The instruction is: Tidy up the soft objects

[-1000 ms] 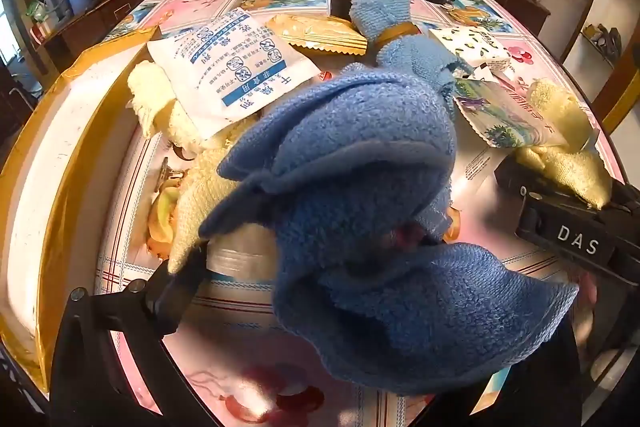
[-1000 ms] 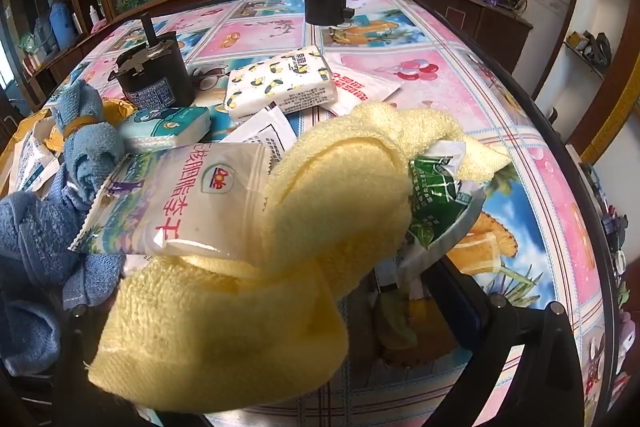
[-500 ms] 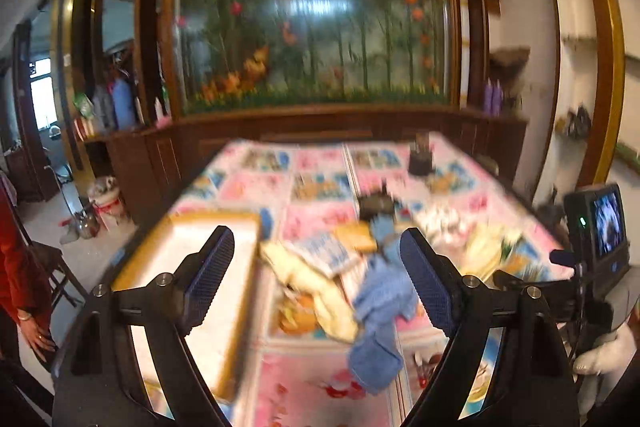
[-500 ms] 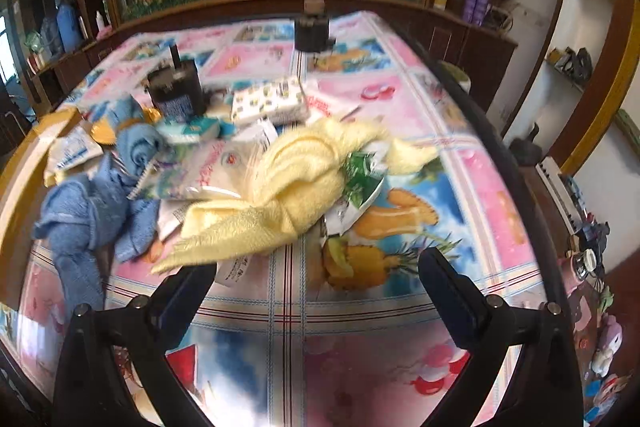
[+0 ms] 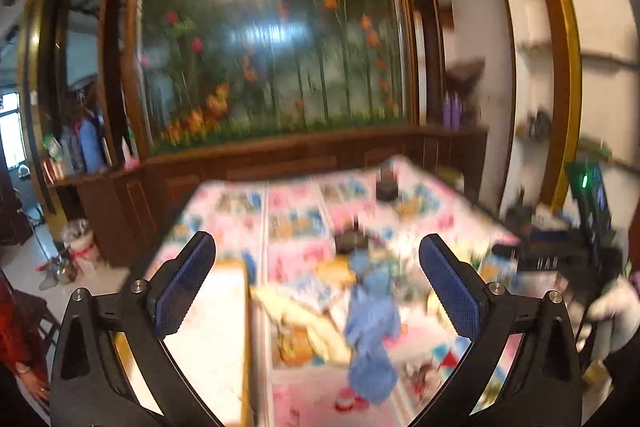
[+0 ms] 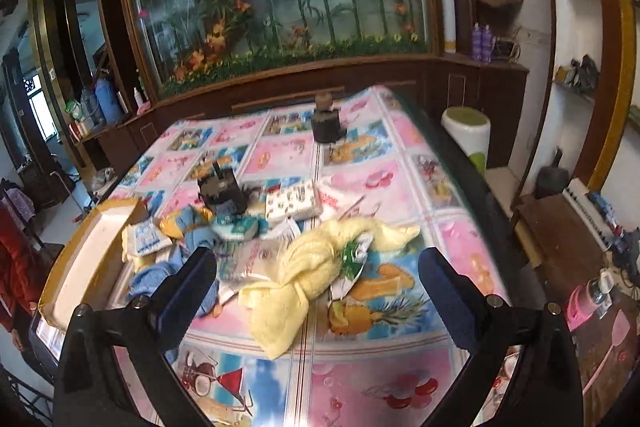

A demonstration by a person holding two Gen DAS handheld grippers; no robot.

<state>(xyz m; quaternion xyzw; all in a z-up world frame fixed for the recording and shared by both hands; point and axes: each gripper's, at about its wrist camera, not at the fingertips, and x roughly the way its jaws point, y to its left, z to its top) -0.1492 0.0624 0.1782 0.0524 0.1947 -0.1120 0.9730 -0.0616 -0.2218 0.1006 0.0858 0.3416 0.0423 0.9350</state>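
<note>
A blue towel (image 5: 372, 331) lies crumpled on the patterned table, also in the right wrist view (image 6: 160, 273). A yellow towel (image 6: 308, 271) lies knotted mid-table, with a green-white packet (image 6: 354, 259) on it. Another pale yellow cloth (image 5: 304, 319) lies left of the blue towel. My left gripper (image 5: 316, 283) is open and empty, raised well back from the table. My right gripper (image 6: 318, 291) is open and empty, also raised above the near table edge. The left wrist view is blurred.
A white tray with a gold rim (image 6: 92, 255) sits at the table's left edge, seen too in the left wrist view (image 5: 208, 339). Snack packets (image 6: 294, 201), two dark weights (image 6: 222, 193) (image 6: 326, 125) and a tissue pack lie among the cloths. A person in red (image 6: 12, 267) stands left.
Both grippers let go of their towels and pulled up and back from the table. The blue and yellow towels now lie on the table.
</note>
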